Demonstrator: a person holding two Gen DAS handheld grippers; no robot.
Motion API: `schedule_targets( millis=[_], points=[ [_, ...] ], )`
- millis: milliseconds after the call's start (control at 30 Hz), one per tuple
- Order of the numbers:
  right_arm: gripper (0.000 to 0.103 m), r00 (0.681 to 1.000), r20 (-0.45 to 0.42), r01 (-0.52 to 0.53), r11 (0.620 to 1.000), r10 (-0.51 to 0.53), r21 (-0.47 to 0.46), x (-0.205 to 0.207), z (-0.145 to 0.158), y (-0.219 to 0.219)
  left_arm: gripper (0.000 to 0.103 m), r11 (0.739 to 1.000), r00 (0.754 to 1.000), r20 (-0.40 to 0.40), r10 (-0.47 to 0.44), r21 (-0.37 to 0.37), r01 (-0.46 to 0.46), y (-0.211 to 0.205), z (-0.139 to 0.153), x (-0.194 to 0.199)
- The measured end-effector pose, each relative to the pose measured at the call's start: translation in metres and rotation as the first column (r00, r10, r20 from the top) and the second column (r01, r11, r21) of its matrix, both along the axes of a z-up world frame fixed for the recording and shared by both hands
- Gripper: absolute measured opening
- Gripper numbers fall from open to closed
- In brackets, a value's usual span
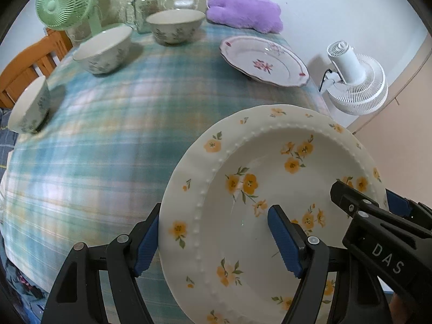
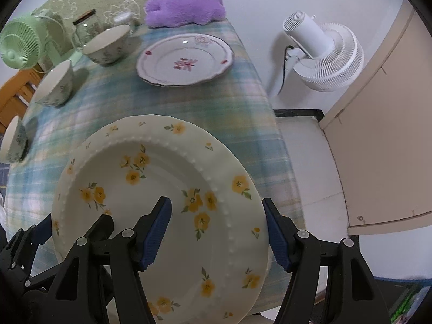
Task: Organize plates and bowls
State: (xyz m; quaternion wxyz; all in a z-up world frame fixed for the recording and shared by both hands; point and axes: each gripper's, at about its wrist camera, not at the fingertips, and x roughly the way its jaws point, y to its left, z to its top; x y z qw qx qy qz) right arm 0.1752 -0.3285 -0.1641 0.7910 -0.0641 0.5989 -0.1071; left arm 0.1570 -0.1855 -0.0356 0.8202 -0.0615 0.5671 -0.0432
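So both grippers are on the yellow-flower plate (image 1: 270, 202) at once, one per side. The left gripper (image 1: 216, 239) has its jaws straddling the plate's left rim, one blue pad outside the edge, the other over the well. The right gripper (image 2: 217, 236) does the same on the opposite rim. Neither set of jaws is pressed together; they're spread fairly wide, and they look clamped across the broad sloping rim, though I can't see pad contact for certain.

Two-sided hold makes sense to me: it's a wide, deep plate, and pinching one edge alone would let it droop or slip. It sits tilted and seems to be up off the plaid tablecloth (image 1: 108, 140) near the bench's front right corner, but whether its near edge has cleared the cloth I can't tell.

Further back, the pink-flower plate (image 2: 185, 59) lies flat near the right edge, so my guess is that's the stack target. Three bowls (image 1: 104, 50) stand separately along the left side, not nested yet. A purple plush (image 2: 186, 5), a jar and a green fan (image 1: 64, 0) sit at the far end.
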Motion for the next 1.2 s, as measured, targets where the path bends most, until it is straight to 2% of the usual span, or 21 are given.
schedule_targets(
  millis=[167, 200, 233, 267, 333, 633, 1200],
  points=[
    [0.070, 1.000, -0.015, 0.002, 1.000, -0.002, 0.009, 0.001, 0.023, -0.019, 0.076, 0.999, 0.999, -0.028, 0.023, -0.028, -0.023, -0.016, -0.011, 0.000],
    [0.070, 1.000, -0.018, 0.000, 1.000, 0.000, 0.009, -0.001, 0.052, -0.019, 0.076, 0.999, 0.999, -0.031, 0.024, -0.029, -0.025, -0.019, -0.012, 0.000],
    [0.070, 1.000, -0.022, -0.001, 1.000, 0.002, 0.009, 0.000, 0.062, -0.021, 0.076, 0.999, 0.999, -0.035, 0.025, -0.029, -0.026, -0.022, -0.014, 0.000],
    [0.070, 1.000, -0.027, -0.002, 1.000, 0.002, 0.010, 0.008, 0.091, -0.025, 0.076, 0.999, 0.999, -0.038, 0.026, -0.026, -0.027, -0.025, -0.016, 0.001],
    [0.070, 0.999, -0.034, -0.004, 1.000, 0.005, 0.014, -0.007, 0.142, -0.033, 0.076, 0.999, 0.999, -0.045, 0.030, -0.022, -0.031, -0.029, -0.019, 0.001],
    [0.070, 0.997, -0.065, -0.030, 0.999, 0.031, 0.014, -0.008, 0.140, -0.047, 0.075, 0.999, 0.997, -0.071, 0.042, -0.008, -0.043, -0.039, -0.032, 0.003],
    [0.070, 0.995, -0.066, -0.065, 0.996, 0.069, 0.066, -0.010, 0.141, -0.052, 0.079, 0.994, 0.996, -0.032, 0.080, 0.082, -0.077, -0.048, -0.032, 0.002]
  ],
)
